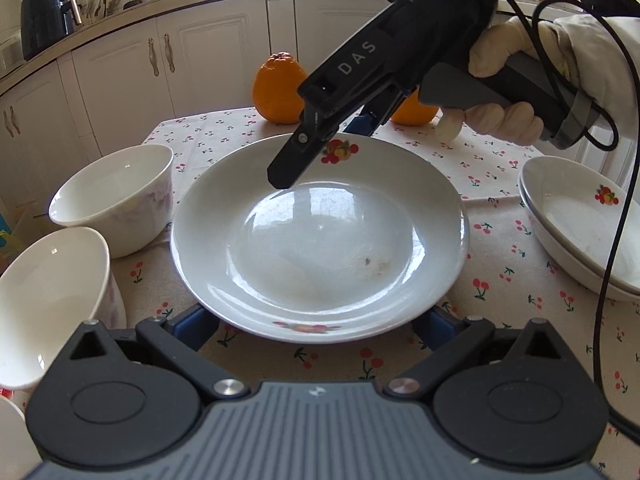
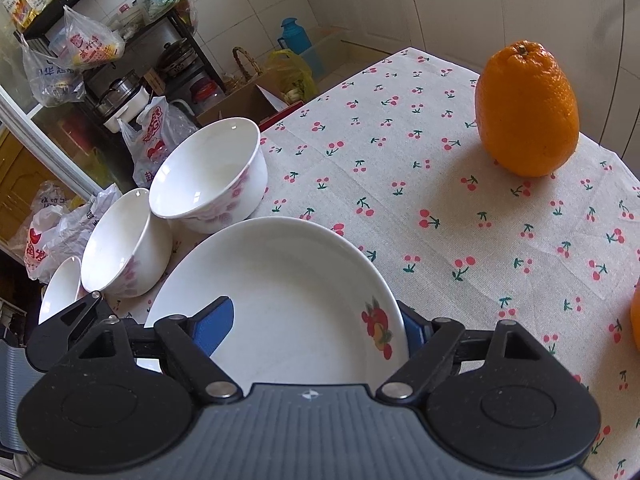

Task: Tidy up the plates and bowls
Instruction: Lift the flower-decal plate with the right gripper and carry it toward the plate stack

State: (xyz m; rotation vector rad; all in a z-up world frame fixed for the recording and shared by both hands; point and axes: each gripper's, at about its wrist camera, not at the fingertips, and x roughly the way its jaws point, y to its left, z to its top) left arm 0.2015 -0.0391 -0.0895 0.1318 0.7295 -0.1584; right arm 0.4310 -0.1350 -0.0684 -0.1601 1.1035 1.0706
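A white plate (image 1: pixel 320 248) with fruit decals sits mid-table on the cherry-print cloth. Its near rim covers the fingertips of my left gripper (image 1: pixel 314 328), whose jaws stand wide apart on either side. My right gripper (image 1: pixel 320 152) reaches in from the upper right, held by a gloved hand (image 1: pixel 520 64). It straddles the plate's far rim: one finger rests inside the plate, the other sits behind the rim. In the right wrist view the plate (image 2: pixel 288 300) fills the gap of the right gripper (image 2: pixel 316 324), with space showing beside the pads. Three white bowls (image 1: pixel 116 196) (image 1: pixel 48 300) (image 2: pixel 60 288) stand left.
Two stacked plates (image 1: pixel 580 220) sit at the table's right edge. Two oranges (image 1: pixel 278 88) (image 1: pixel 414 112) stand at the far side; one orange (image 2: pixel 528 112) looms large in the right wrist view. Cabinets lie beyond the table, and cluttered shelves and bags (image 2: pixel 92 40) crowd its left.
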